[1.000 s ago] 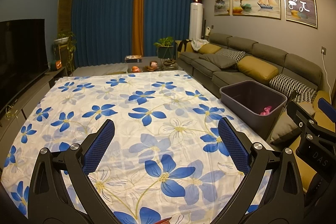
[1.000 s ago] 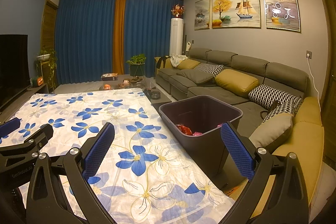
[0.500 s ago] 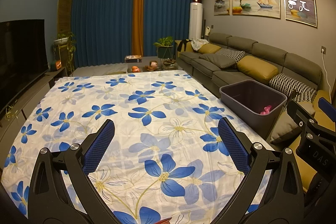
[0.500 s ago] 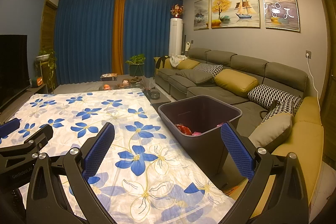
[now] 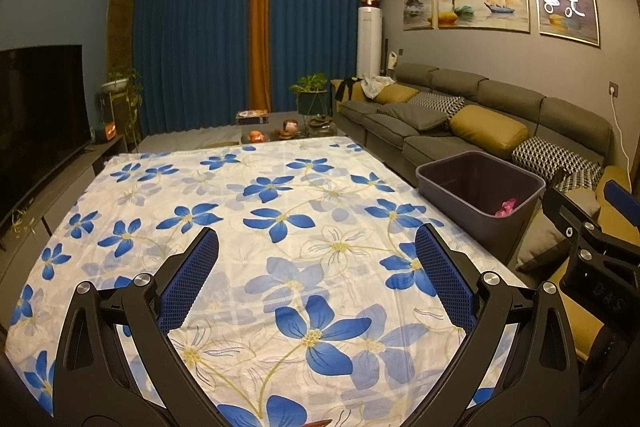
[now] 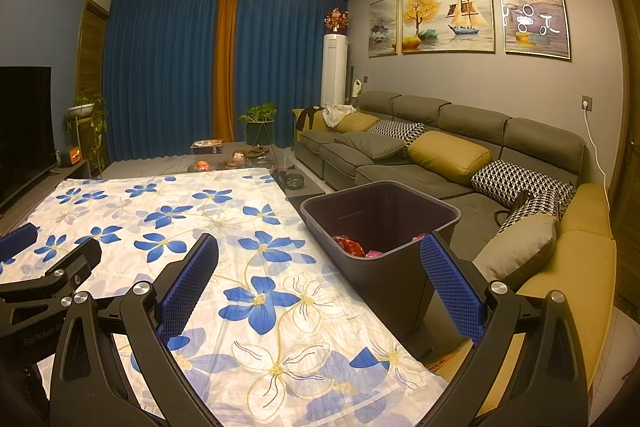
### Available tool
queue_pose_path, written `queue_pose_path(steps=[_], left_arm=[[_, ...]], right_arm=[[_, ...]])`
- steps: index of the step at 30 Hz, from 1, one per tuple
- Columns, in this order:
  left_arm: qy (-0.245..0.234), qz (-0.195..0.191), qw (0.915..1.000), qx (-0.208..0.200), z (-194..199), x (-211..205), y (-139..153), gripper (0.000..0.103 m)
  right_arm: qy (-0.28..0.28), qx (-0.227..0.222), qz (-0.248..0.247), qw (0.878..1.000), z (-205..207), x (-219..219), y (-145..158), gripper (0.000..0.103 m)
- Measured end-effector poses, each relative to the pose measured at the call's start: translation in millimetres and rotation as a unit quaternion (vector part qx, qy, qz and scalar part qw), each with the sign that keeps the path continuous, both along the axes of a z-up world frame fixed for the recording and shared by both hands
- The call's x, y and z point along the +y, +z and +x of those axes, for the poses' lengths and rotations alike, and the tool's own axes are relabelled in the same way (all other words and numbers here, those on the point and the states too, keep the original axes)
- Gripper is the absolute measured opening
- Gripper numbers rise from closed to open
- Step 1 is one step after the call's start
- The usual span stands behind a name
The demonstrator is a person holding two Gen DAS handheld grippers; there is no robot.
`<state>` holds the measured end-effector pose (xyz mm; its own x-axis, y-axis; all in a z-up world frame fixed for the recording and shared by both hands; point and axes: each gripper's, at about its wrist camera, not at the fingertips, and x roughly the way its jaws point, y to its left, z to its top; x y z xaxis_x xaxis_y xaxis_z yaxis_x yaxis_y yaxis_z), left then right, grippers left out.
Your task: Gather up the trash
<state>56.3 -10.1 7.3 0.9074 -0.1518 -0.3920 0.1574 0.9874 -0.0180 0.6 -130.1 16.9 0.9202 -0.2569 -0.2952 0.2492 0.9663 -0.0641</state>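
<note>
A dark grey trash bin [image 6: 400,267] stands beside the table's right edge; it also shows in the left wrist view [image 5: 452,171]. Red and pink trash [image 6: 352,247] lies at its bottom, seen as a pink scrap [image 5: 506,207] in the left wrist view. My left gripper [image 5: 316,275] is open and empty above the near part of the flowered tablecloth [image 5: 260,219]. My right gripper [image 6: 320,279] is open and empty, over the table's right edge in front of the bin. A small reddish scrap [image 5: 318,422] peeks in at the bottom edge of the left wrist view.
A grey sofa [image 6: 460,155] with yellow and patterned cushions runs along the right wall behind the bin. A TV [image 5: 36,115] on a low cabinet is at the left. A low glass table [image 5: 280,135] with small objects and a plant stand beyond the table.
</note>
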Motion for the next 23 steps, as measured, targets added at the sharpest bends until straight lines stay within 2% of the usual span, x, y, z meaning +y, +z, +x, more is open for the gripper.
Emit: queue_pose_path(steps=[6, 16, 23], left_arm=[[-0.006, 0.000, 1.0000, -0.007, -2.5, 1.4, 1.5, 0.086], [-0.002, 0.004, 1.0000, -0.006, -0.2, 3.0, 1.4, 0.087], [0.021, 0.004, 0.9998, 0.004, 3.2, 7.5, 1.4, 0.089]], right_arm=[[0.000, 0.000, 0.001, 1.000, -0.1, -0.1, 0.3, 0.097], [0.000, 0.000, 0.001, 1.000, -0.5, -0.4, 0.2, 0.097], [-0.003, -0.003, 0.003, 1.000, -1.8, 0.1, 1.1, 0.097]])
